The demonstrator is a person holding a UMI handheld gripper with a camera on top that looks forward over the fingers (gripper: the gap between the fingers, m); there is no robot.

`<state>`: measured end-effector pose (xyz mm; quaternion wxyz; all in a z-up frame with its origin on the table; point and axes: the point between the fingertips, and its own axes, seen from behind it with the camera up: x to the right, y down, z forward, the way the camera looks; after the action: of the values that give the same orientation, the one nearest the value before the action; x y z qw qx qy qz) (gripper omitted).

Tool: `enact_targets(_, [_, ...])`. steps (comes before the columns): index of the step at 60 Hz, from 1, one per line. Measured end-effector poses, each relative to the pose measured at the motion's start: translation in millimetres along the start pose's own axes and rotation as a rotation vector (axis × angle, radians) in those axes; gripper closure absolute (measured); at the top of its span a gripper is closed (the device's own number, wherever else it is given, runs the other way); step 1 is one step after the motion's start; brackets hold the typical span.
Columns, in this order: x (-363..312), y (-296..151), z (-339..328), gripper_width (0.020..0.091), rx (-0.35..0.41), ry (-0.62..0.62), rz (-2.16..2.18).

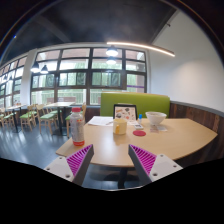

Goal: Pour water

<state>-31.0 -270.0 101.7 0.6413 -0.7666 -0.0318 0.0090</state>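
Clear plastic bottle (pixel 76 125) with red cap stands on the round wooden counter (pixel 150 145), beyond the spread, empty tool (pixel 112 163).

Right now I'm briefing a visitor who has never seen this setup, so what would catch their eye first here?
Probably the round wooden table just beyond the gripper, whose fingers stand open with nothing between them. On it, a clear bottle with a red cap stands ahead of the left finger, with a small yellowish cup near the middle and a white bowl further right. Behind them sit a bright green bench and a wall of large windows.
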Motion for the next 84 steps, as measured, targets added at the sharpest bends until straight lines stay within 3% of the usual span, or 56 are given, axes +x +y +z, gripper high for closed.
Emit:
enact_targets(12, [-24.4,7.2,14.1,0.0299,-0.019,-0.040,0.005])
enact_targets(27, [-122.0,2.9,82.1,0.0300,0.039,-0.152,-0.007])
enact_targets(44, [-164.8,-11.0,212.3,0.0310,0.017,-0.065,-0.038])
enact_targets(47, [-169.6,-13.0,230.0,0.0348,0.008,-0.067,-0.032])
enact_targets(50, [-171.7,-12.9,233.7,0.0609,-0.006,-0.049,-0.026])
enact_targets(60, [-163.1,-12.6,257.0,0.0741,0.012,-0.051,-0.097])
enact_targets(74, [-179.0,-20.6,266.3,0.0741,-0.022,-0.131,-0.077])
enact_targets(84, [-151.9,-49.6,313.3,0.0742,-0.047,-0.251,0.393])
